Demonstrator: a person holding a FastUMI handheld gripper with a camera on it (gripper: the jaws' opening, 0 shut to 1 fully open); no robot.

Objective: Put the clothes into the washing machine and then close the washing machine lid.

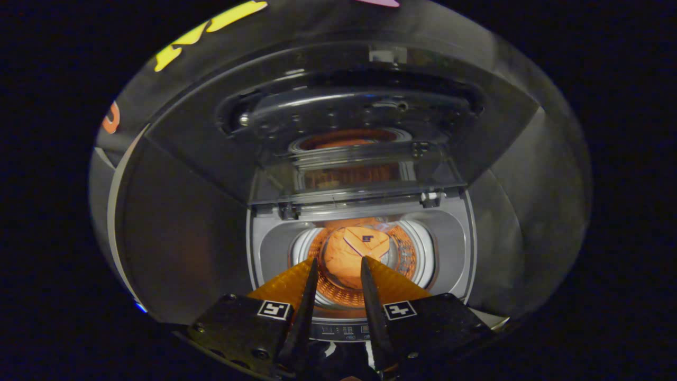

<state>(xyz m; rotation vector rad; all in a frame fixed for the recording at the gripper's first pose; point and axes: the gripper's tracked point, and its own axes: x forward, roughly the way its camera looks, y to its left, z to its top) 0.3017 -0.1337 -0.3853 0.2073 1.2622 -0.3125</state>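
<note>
With the clothes (pixel 353 253) lying in the drum below my tool (pixel 337 264), its fingers apart and empty, I reach for the raised lid (pixel 354 174) and swing it down gently.

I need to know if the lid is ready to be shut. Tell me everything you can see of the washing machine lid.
The washing machine lid stands raised, hinged at the rear of the opening, above the drum. It looks like dark see-through glass or plastic, reflecting the orange garment in the drum. Nothing touches it; the gripper, jaws open, is above the drum.
</note>
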